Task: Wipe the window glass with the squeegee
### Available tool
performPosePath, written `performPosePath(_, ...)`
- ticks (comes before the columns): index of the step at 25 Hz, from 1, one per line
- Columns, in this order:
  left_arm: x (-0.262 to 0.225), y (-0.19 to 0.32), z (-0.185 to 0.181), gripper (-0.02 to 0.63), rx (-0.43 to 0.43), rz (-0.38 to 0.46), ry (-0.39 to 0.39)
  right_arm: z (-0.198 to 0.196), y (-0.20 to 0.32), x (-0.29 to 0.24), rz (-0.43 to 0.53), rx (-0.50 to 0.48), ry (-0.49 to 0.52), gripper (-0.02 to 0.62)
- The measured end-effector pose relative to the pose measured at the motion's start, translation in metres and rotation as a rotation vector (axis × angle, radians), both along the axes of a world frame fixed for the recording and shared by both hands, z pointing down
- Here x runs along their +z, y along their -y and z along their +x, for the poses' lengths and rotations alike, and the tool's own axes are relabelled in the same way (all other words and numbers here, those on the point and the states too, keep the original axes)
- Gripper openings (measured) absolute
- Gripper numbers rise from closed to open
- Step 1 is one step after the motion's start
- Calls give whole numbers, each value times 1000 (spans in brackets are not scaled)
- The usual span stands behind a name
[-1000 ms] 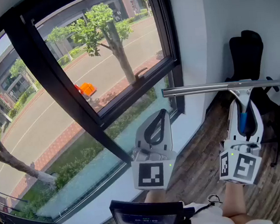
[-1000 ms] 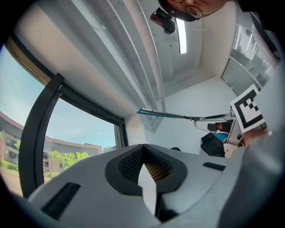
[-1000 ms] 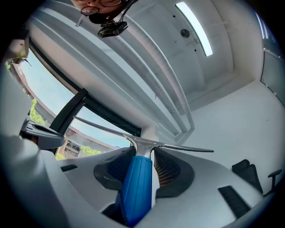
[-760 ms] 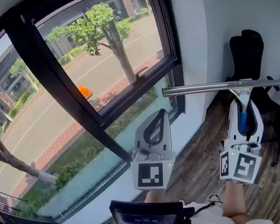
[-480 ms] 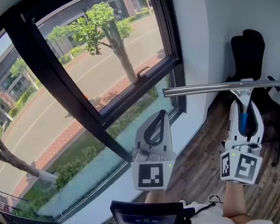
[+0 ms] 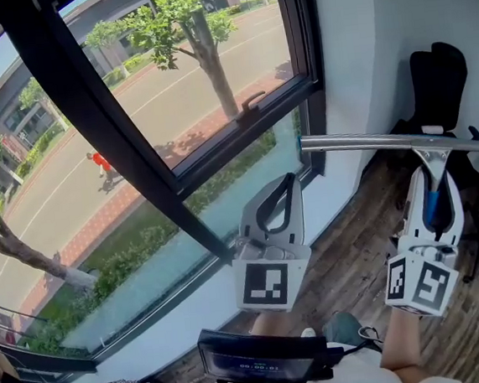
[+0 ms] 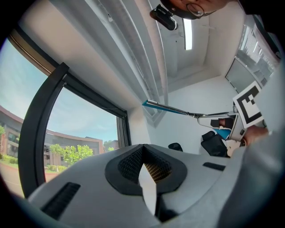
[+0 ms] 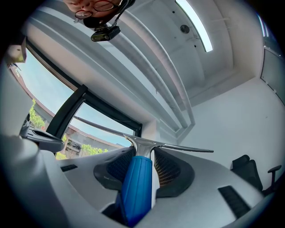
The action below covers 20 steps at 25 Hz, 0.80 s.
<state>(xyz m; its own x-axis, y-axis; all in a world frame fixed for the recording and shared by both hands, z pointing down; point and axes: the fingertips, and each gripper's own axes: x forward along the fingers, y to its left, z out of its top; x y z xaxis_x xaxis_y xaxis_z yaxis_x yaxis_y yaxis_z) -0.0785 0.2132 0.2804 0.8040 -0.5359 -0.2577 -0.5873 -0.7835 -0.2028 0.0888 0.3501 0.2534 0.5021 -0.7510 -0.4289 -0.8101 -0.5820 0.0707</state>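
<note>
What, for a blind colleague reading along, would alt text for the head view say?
The right gripper holds a blue-handled squeegee upright, its blade level near the right edge of the window glass. The left gripper, shut and empty, points toward the lower pane.

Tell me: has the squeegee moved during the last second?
No. The squeegee still crosses the frame post beside the lower pane; only the view shifted.

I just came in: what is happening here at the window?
A person stands at the window with a gripper in each hand. The right gripper is shut on the blue handle of the squeegee, its blade held level beside the window frame, apparently not on the glass yet. The left gripper is shut and empty.
</note>
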Motion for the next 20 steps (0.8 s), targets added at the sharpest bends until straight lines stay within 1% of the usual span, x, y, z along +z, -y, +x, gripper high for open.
performPosePath(3, -4, 13, 9, 2, -24, 2, -12, 14, 17, -1, -1, -20, 5, 149)
performPosePath(6, -9, 34, 19, 2, -71, 2, -14, 29, 42, -9, 10, -60, -3, 149)
performPosePath(13, -19, 80, 61, 2, -165, 49, -39, 81, 106, -19, 37, -163, -33, 149)
performPosePath(17, -12, 99, 69, 2, -222, 24, -57, 91, 140, -16, 27, -242, -37, 149)
performPosePath(20, -1, 111, 68, 2, -262, -7, -48, 93, 163, -7, 9, -296, -27, 149)
